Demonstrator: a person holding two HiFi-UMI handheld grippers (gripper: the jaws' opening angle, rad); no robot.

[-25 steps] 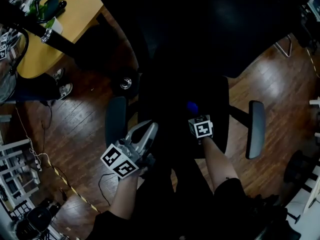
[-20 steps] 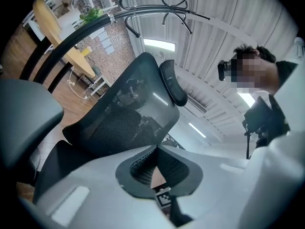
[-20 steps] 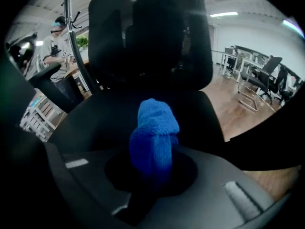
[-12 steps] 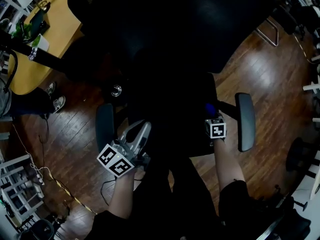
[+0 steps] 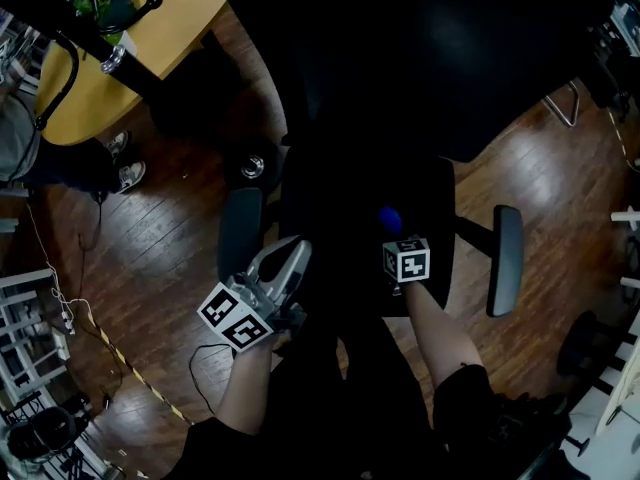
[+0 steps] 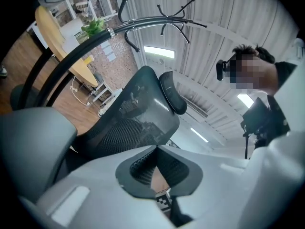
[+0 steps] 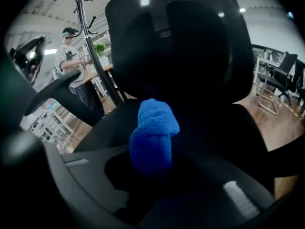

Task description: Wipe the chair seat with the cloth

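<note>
Pinching a bunched blue cloth [image 7: 153, 130] in the right gripper [image 5: 393, 236], with the wad poking out past the tips, over the middle-front of the chair seat [image 7: 228, 128]. Cannot tell whether the cloth is actually touching the seat, too dark in the head view. Holding the left gripper [image 5: 290, 263] pressed together on nothing, off the seat's left edge just beside the left armrest [image 5: 238, 233], tilted up toward the backrest [image 6: 138, 113]. Fits a wipe under way, but impossible to say how much of the seat is covered. Risks from here: dragging a tight wad over a grippy seat could tug it out of the jaws. Pressing too low could scrape the bare tips on the fabric instead of the cloth. Wiping with such a narrow wad could leave stripes and miss the edges and back corners. Sweeping wide to the right could knock the right armrest [image 5: 505, 260]. Pushing hard with nothing steadying the chair could swivel or roll it away, since the left gripper is not bracing anything.
</note>
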